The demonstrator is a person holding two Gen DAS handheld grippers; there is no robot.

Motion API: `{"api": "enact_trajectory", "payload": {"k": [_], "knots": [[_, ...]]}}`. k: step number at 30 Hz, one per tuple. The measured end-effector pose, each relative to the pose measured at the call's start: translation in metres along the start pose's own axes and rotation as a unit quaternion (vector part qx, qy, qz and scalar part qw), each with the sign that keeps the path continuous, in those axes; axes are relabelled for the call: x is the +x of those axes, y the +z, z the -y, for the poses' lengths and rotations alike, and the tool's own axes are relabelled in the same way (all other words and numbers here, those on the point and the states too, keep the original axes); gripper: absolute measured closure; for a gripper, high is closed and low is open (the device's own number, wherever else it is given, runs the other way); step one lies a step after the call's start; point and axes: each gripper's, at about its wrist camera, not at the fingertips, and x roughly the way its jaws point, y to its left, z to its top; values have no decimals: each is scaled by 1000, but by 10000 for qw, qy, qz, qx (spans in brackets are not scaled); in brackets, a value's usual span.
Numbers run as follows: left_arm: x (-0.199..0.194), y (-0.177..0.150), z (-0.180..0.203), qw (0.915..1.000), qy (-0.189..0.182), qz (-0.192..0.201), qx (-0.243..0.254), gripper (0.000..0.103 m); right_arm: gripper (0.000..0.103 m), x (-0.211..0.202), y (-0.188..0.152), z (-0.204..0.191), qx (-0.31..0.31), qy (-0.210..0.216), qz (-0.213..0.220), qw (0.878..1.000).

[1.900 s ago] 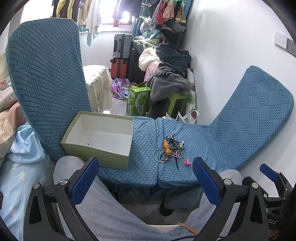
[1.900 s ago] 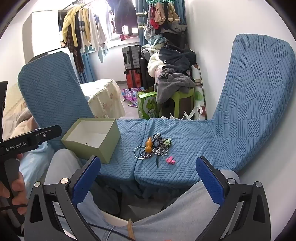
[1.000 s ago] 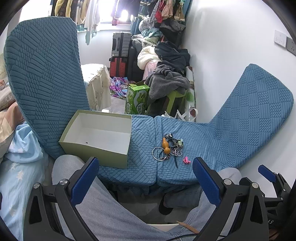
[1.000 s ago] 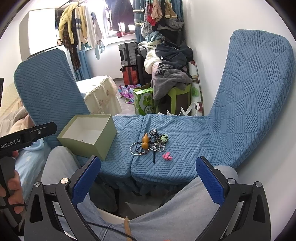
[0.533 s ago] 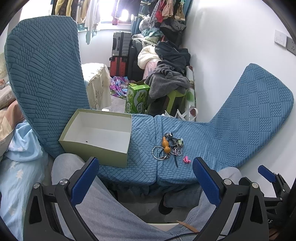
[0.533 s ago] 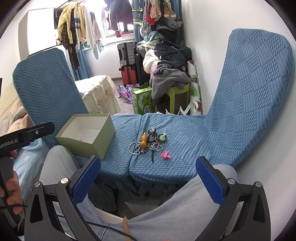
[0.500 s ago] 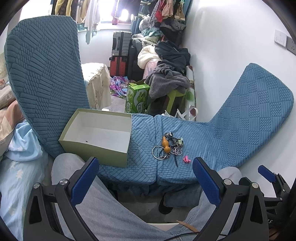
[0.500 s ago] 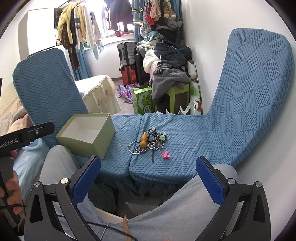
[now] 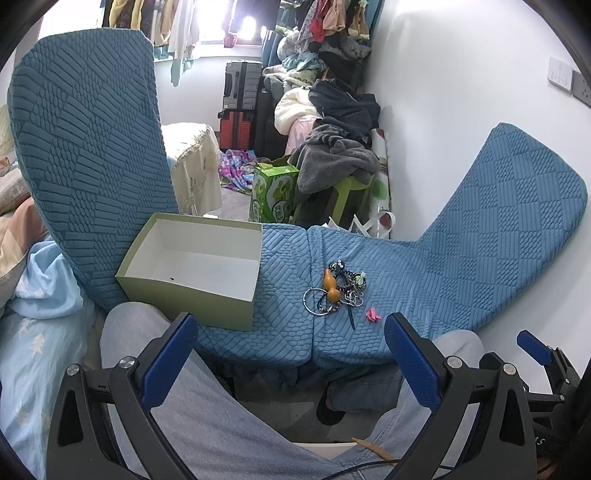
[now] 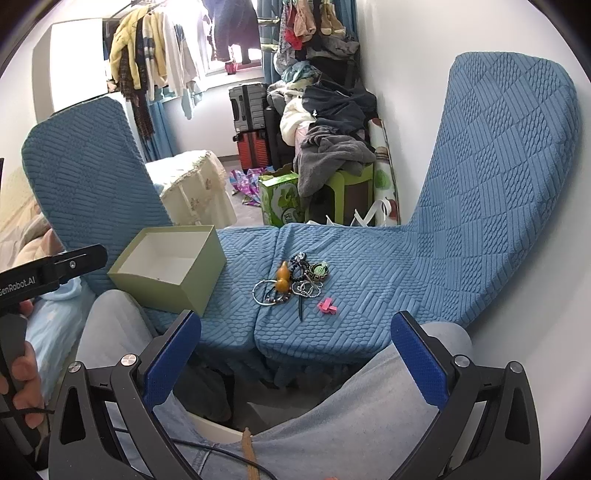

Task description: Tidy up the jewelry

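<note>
A blue cushion (image 9: 424, 266) spreads ahead of both grippers. The open box (image 9: 195, 266) sits beyond the left gripper (image 9: 288, 343), whose jaws are wide apart and empty. The jewelry (image 10: 291, 282) lies between and beyond the right gripper (image 10: 295, 347) jaws, also spread, with a pink clip (image 10: 327, 306) beside it.

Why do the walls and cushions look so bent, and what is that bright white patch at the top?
Left wrist view: a fisheye lens curves the blue cushion and leaves black corners; the window is washed out by daylight. Right wrist view: the same bending, window glare again, while the jewelry pile and box stay sharp and evenly lit.
</note>
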Motion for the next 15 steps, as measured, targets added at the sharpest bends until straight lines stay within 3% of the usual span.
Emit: {"api": "enact_trajectory", "payload": {"k": [15], "knots": [[2, -5, 2, 10000, -25, -35, 0, 2, 0, 2, 0, 2, 92, 29, -71, 9999]]}}
